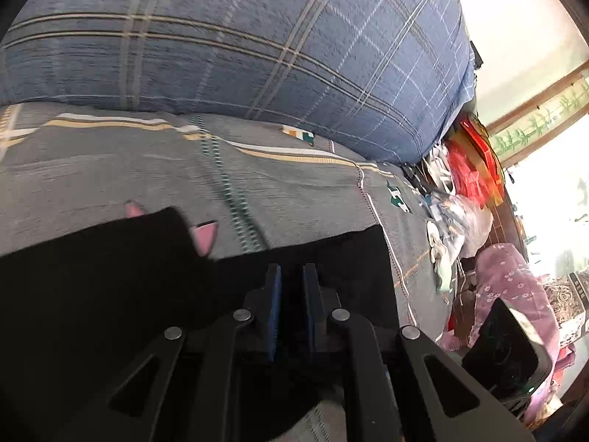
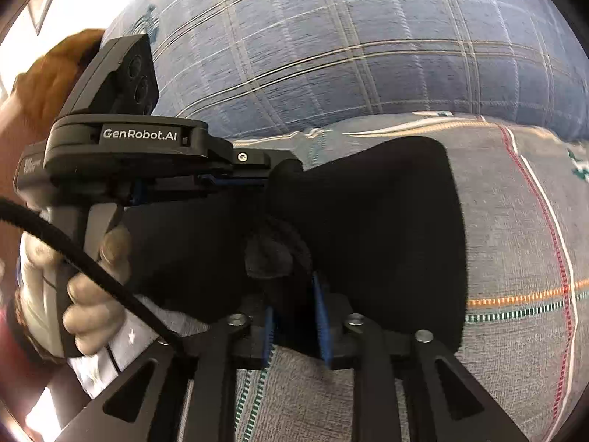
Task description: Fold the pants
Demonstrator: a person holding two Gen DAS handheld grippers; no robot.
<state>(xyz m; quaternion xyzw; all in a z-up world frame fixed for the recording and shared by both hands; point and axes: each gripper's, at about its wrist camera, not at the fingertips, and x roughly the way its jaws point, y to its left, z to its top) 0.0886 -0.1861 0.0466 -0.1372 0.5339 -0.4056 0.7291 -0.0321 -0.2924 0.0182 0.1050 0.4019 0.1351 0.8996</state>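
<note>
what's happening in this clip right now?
A person is folding a pair of black fabric pants on a grey plaid bedsheet, holding one gripper in each hand. The left gripper is pinching a bunched fold of the pants, and the right gripper is closed on another part of the cloth nearer the camera. The pants lie partly gathered between them, with a big blue plaid cushion behind. A pink lining peeks out at one edge.

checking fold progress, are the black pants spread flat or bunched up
Bunched. The black pants are gathered between the left claw and right claw, both shut on the cloth, over the grey bedsheet.
</note>
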